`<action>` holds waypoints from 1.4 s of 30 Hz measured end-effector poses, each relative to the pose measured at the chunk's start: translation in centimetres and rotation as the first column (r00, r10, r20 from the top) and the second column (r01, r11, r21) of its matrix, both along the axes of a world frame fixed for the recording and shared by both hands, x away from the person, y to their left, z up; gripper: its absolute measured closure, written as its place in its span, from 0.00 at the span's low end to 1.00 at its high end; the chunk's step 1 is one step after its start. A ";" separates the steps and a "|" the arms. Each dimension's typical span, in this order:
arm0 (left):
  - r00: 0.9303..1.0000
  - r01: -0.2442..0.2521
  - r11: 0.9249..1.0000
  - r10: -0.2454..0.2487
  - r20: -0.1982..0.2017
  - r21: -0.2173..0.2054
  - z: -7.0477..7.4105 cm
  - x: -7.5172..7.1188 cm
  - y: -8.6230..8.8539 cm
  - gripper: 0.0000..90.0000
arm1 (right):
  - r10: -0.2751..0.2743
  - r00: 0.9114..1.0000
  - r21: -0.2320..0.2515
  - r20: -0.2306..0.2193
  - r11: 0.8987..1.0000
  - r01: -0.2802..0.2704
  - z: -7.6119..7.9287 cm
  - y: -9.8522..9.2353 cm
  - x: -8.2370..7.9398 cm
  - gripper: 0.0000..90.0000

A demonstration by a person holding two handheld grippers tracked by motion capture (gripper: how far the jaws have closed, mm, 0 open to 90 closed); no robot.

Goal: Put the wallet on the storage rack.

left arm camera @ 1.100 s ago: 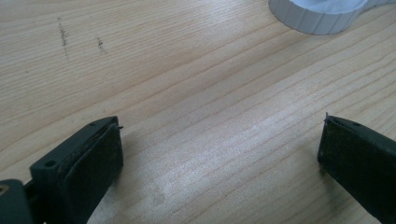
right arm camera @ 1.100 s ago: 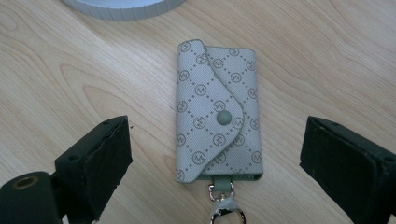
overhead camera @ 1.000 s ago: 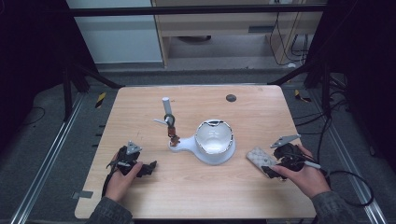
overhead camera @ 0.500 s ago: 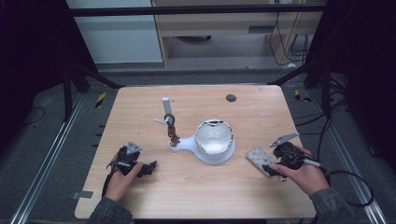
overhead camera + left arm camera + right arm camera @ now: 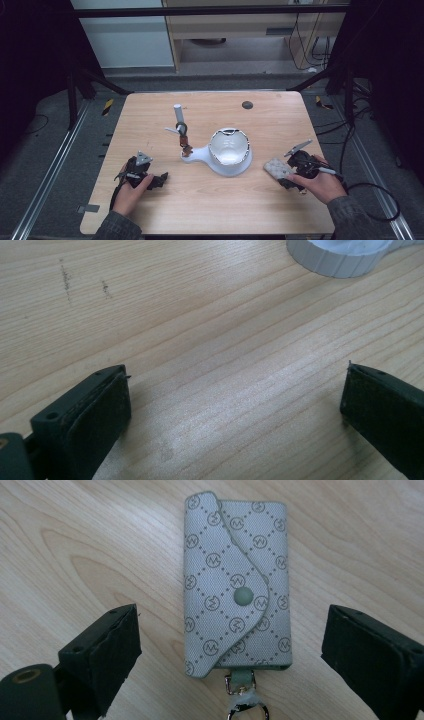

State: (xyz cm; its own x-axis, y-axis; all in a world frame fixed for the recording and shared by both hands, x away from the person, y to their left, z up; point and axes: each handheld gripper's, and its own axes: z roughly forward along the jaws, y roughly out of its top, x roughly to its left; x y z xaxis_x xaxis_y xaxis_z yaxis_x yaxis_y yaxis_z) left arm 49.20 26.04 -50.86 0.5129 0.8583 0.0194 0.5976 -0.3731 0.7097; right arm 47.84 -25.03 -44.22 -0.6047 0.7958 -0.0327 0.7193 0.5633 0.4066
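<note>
Right gripper [image 5: 230, 645] wide over the small grey patterned fabric key pouch [image 5: 235, 580]

The pouch lies flat on the light wooden table [image 5: 210, 200], between the two black jaws but touching neither; these jaws have just been opening; its snap flap is closed and a metal ring [image 5: 245, 707] points toward the gripper; the left gripper [image 5: 235, 405] rests near the table's left edge, jaws apart, nothing between them; the white ribbed stand [image 5: 227, 155] is at the middle.
</note>
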 end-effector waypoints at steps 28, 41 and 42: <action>1.000 0.011 1.000 -0.011 0.002 0.002 0.0 0.0 -0.1 0.00 | 0.005 0.993 -0.060 -0.114 0.998 -0.012 -2.7 0.2 1.8 0.25; 1.000 0.011 1.000 -0.011 0.002 -0.001 0.0 0.0 -0.1 0.00 | 0.017 0.994 -0.080 -0.108 0.996 -0.026 -2.6 0.3 1.8 0.32; 1.000 0.011 1.000 -0.011 0.002 -0.001 0.0 0.0 -0.1 0.00 | 0.036 0.994 -0.091 -0.103 0.995 -0.046 -2.4 0.5 1.6 0.32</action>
State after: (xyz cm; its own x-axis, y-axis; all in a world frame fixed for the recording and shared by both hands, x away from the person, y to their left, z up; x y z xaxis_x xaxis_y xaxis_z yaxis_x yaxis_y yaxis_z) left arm 49.21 25.90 -50.87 0.5225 0.8524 0.0191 0.5922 -0.3790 0.7111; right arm 49.46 -24.57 -46.65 -0.6408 0.7665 -0.0427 0.7294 0.6252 0.2775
